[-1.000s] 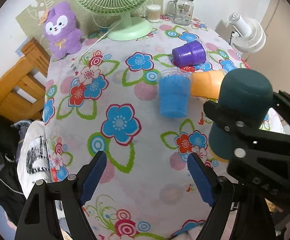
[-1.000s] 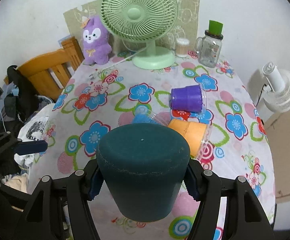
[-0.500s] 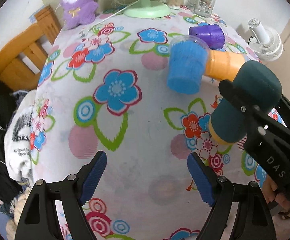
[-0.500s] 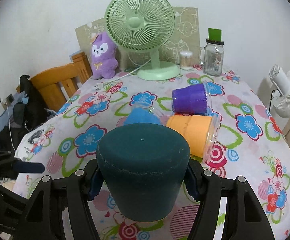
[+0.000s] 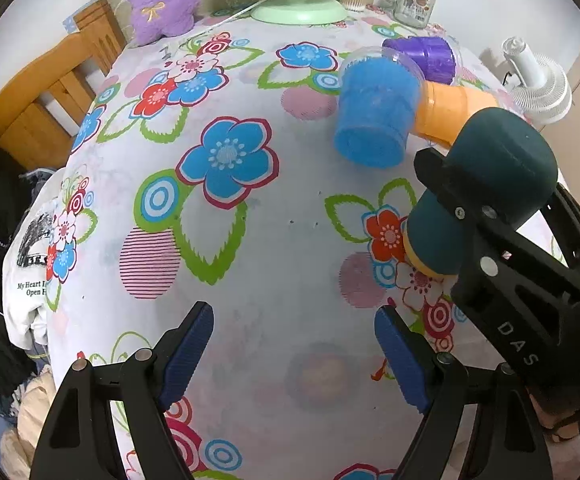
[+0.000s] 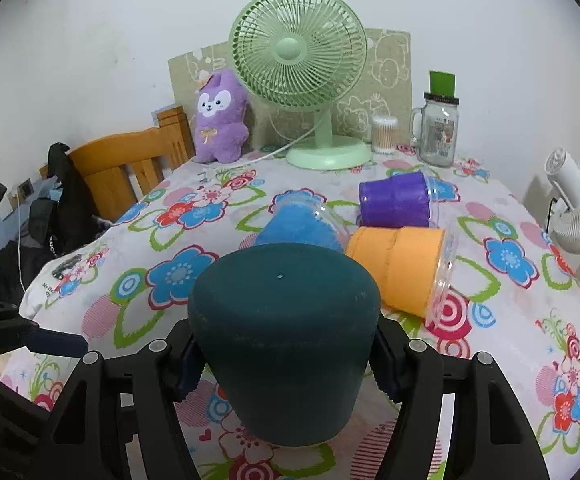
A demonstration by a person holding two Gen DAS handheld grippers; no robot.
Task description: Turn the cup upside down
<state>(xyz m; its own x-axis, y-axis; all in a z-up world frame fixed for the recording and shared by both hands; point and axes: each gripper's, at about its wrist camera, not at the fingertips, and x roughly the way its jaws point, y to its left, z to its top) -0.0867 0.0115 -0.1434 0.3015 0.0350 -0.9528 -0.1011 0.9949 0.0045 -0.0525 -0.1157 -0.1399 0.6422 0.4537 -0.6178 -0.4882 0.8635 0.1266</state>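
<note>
My right gripper (image 6: 284, 358) is shut on a dark teal cup (image 6: 284, 336), with its closed base towards the camera. In the left wrist view the same teal cup (image 5: 485, 184) is held tilted just above the flowered tablecloth (image 5: 250, 248) at the right, yellowish rim down. My left gripper (image 5: 293, 344) is open and empty, low over the near part of the table. Behind the teal cup, a blue cup (image 5: 373, 116), an orange cup (image 5: 455, 114) and a purple cup (image 5: 429, 58) lie on their sides.
A green fan (image 6: 301, 76), a purple plush toy (image 6: 220, 120), a glass jar mug (image 6: 437, 132) and a cotton-swab pot (image 6: 383, 134) stand at the back. A wooden chair (image 5: 38, 100) with clothes is at the left, a white fan (image 5: 537, 84) at the right.
The right gripper has lowered with the teal cup towards the tablecloth. The left gripper has pulled back and tilted down, still open.
</note>
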